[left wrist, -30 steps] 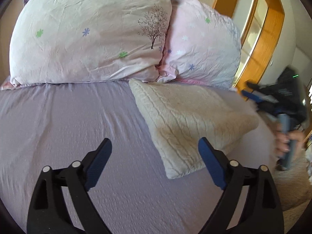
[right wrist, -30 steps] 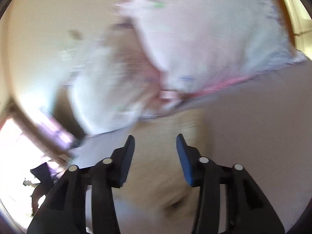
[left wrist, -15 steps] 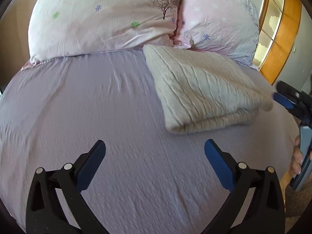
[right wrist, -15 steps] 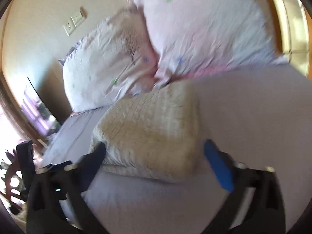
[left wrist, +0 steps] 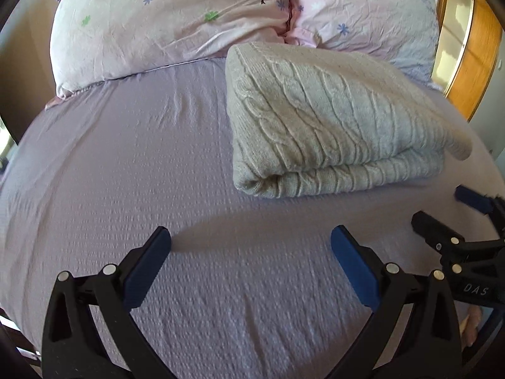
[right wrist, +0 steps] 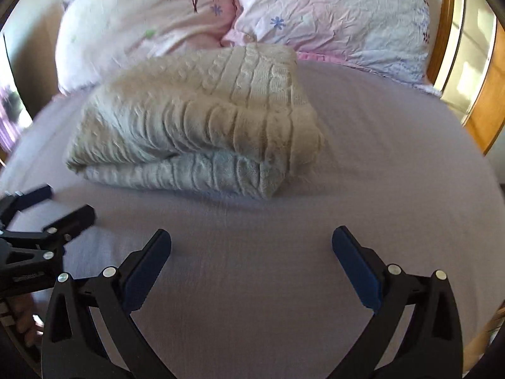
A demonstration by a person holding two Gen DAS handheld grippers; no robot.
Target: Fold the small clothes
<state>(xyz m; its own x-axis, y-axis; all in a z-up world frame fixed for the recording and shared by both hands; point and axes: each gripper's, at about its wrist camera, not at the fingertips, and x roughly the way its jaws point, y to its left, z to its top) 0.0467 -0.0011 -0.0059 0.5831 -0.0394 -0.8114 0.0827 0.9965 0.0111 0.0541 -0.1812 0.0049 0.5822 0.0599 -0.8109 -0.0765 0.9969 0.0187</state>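
A cream cable-knit sweater [left wrist: 325, 120] lies folded in a thick rectangle on the lilac bedsheet [left wrist: 132, 164], close to the pillows. It also shows in the right wrist view [right wrist: 202, 126]. My left gripper [left wrist: 251, 246] is open and empty, hovering over the bare sheet in front of the sweater. My right gripper [right wrist: 251, 246] is open and empty too, in front of the sweater's near edge. The right gripper shows at the right edge of the left wrist view [left wrist: 454, 214]; the left one shows at the left edge of the right wrist view [right wrist: 53, 208].
Two pink floral pillows [left wrist: 176, 22] [left wrist: 363, 15] lean at the head of the bed behind the sweater. A wooden frame [left wrist: 473, 50] stands at the right. The lilac sheet [right wrist: 378, 164] spreads wide on both sides of the sweater.
Both grippers have drawn back from the sweater toward the foot of the bed. The right gripper has opened wide and swung level. The sweater lies as it did.
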